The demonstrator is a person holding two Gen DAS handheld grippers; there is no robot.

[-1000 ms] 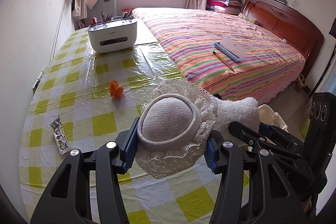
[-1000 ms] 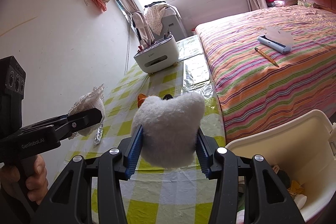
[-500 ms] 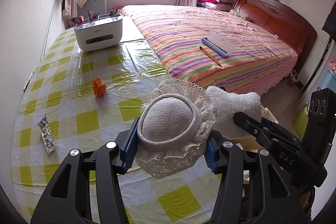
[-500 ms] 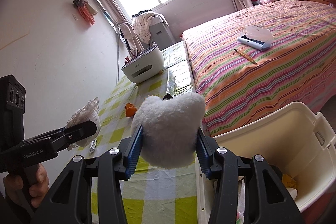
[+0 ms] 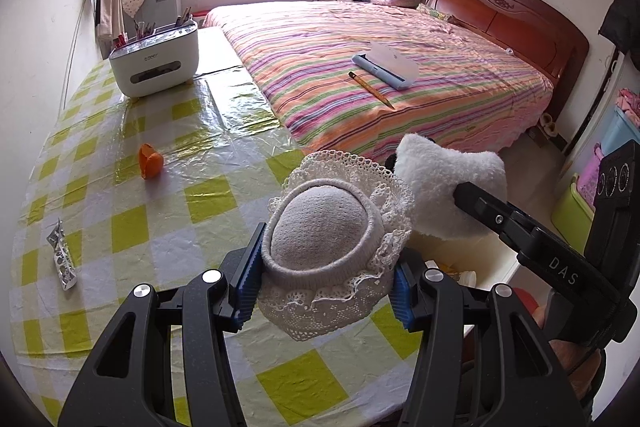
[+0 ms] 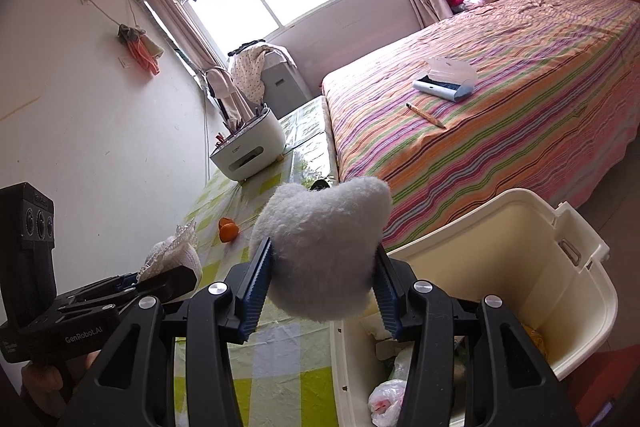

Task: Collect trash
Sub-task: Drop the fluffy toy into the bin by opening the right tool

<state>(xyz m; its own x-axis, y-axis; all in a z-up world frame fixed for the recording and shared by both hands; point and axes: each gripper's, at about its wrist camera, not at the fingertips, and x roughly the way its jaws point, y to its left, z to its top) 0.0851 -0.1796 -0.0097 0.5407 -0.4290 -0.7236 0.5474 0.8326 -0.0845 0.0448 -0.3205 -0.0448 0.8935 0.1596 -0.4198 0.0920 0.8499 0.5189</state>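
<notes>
My left gripper [image 5: 324, 287] is shut on a grey knitted cap with a white lace brim [image 5: 324, 239], held over the checked table's right edge. My right gripper [image 6: 322, 285] is shut on a fluffy white plush piece [image 6: 324, 251], held over the near rim of a cream bin [image 6: 576, 291] with bags and wrappers inside. The plush piece [image 5: 448, 187] and right gripper show at the right of the left wrist view. The lace cap [image 6: 176, 257] and left gripper show at lower left in the right wrist view. An orange peel [image 5: 150, 161] and a foil blister strip [image 5: 62, 259] lie on the table.
A white desk organiser [image 5: 154, 61] with pens stands at the table's far end. The striped bed [image 5: 400, 83] beside the table carries a pencil and an open blue case [image 5: 386, 65]. The yellow-checked tablecloth [image 5: 120, 227] is glossy plastic. Coloured boxes stand by the right wall.
Both grippers have carried their items rightward off the table toward the bin; the bin now fills more of the right wrist view. Both grips are unchanged.
</notes>
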